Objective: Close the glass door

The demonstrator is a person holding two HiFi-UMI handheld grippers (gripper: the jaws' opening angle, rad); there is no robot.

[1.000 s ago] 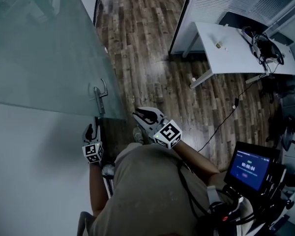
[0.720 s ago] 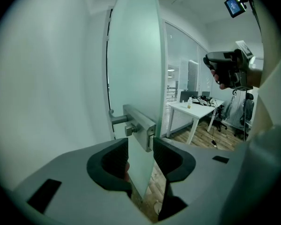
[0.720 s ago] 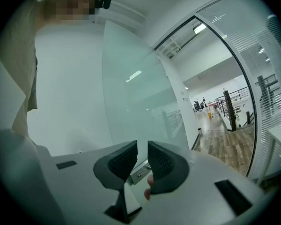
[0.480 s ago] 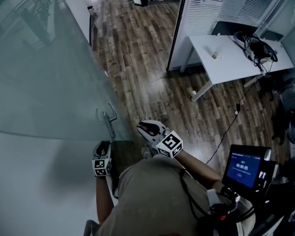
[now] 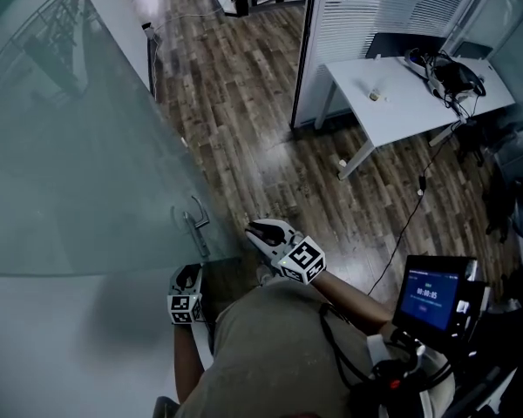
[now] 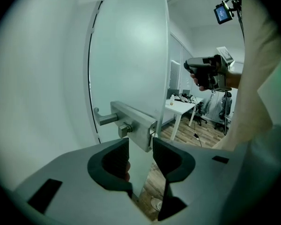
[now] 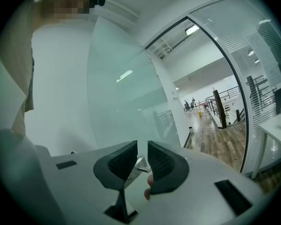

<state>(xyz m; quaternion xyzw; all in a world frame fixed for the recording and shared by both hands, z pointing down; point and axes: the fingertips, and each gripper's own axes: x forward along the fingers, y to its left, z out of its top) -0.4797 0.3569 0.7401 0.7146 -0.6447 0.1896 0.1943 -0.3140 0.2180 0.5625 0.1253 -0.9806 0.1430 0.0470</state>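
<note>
The glass door [image 5: 87, 146] stands ajar at the left. Its free edge runs between the parted jaws of the left tool [image 6: 140, 156], just under the lock plate [image 6: 133, 125]; the jaws have just narrowed slightly. The right tool [image 7: 142, 161], narrowly parted and empty, hovers near the lever handle [image 5: 194, 225].

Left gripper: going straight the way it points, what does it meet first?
Likely the free edge of the glass door, just under its lock plate. The left gripper frames that edge between jaws that stand apart and have just closed slightly; depth unclear.
</note>
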